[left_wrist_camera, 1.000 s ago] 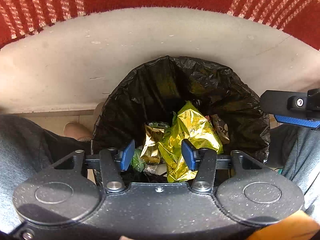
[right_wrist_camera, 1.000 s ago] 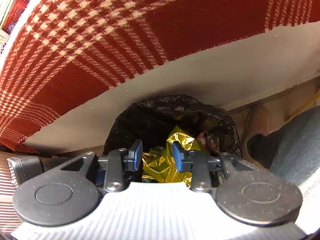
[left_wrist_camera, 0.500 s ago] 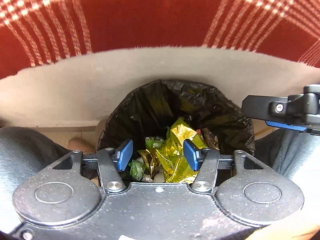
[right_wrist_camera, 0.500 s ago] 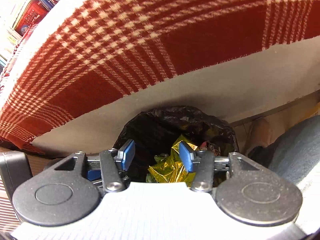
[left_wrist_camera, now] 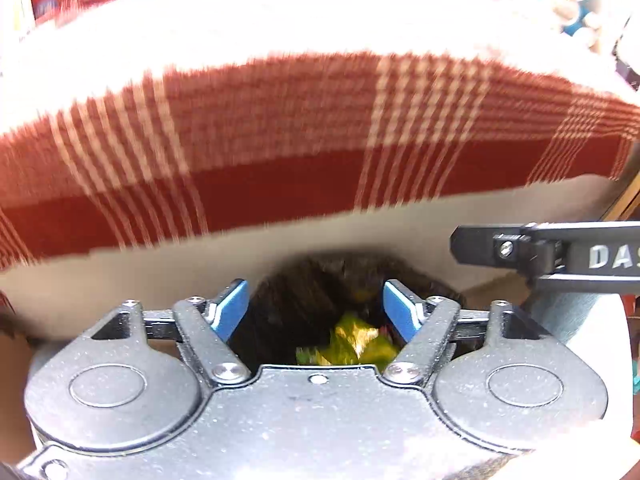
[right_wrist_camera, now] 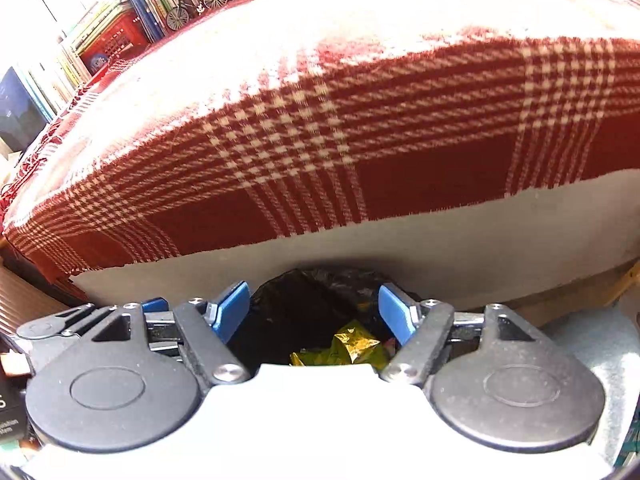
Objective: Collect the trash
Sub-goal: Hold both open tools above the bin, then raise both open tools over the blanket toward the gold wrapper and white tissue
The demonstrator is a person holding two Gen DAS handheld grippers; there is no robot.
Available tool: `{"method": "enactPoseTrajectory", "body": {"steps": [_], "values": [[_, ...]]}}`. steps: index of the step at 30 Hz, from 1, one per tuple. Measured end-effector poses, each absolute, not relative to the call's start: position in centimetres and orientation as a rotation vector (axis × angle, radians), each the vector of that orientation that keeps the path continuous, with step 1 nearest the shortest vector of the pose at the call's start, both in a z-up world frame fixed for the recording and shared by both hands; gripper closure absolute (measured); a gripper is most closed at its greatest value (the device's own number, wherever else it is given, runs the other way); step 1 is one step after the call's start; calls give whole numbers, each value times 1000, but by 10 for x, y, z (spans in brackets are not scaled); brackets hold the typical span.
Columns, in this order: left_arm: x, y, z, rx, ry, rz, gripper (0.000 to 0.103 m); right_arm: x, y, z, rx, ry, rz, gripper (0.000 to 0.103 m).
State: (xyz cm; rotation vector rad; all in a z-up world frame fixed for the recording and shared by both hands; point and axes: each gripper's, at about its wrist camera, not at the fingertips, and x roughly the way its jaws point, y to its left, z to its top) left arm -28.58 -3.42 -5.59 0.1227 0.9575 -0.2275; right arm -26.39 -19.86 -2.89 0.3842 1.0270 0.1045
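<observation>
A bin lined with a black bag (left_wrist_camera: pixel 304 304) (right_wrist_camera: pixel 304 300) stands on the floor against the bed's side. Gold and green foil wrappers (left_wrist_camera: pixel 354 340) (right_wrist_camera: pixel 352 346) lie inside it. My left gripper (left_wrist_camera: pixel 316 312) hangs above the bin, open, with nothing between its blue pads (left_wrist_camera: pixel 230 310). My right gripper (right_wrist_camera: pixel 314 312) is also above the bin, open and empty. In the left wrist view one finger of the right gripper (left_wrist_camera: pixel 500 246) juts in from the right, side on. The left wrist view is blurred by motion.
A bed with a red and white plaid blanket (right_wrist_camera: pixel 320 140) (left_wrist_camera: pixel 280 152) over a grey mattress side (right_wrist_camera: pixel 400 248) fills the far view. Books (right_wrist_camera: pixel 132 24) line a shelf beyond it. A person's grey trouser leg (right_wrist_camera: pixel 600 340) is at the right.
Both grippers have lifted and tilted up away from the bin, so the bag looks smaller and the bed top and books show. The right gripper's jaws have widened.
</observation>
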Motion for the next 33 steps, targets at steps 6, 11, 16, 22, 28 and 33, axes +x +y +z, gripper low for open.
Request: {"method": "enactPoseTrajectory", "body": {"steps": [6, 11, 16, 22, 28, 33], "values": [[-292, -35, -16, 106, 850, -246, 25, -270, -200, -4, 317, 943, 117, 18], [-290, -33, 8, 67, 808, -265, 24, -271, -204, 21, 277, 852, 116, 16], [-285, -33, 34, 55, 741, -280, 24, -265, -210, 46, 231, 758, 118, 16], [-266, -37, 64, 54, 660, -294, 22, -251, -226, 72, 200, 667, 82, 14], [-234, -45, 85, 71, 608, -296, 21, -230, -247, 92, 186, 603, 49, 14], [-210, -52, 95, 68, 594, -300, 21, -214, -260, 101, 160, 564, 19, 13]]}}
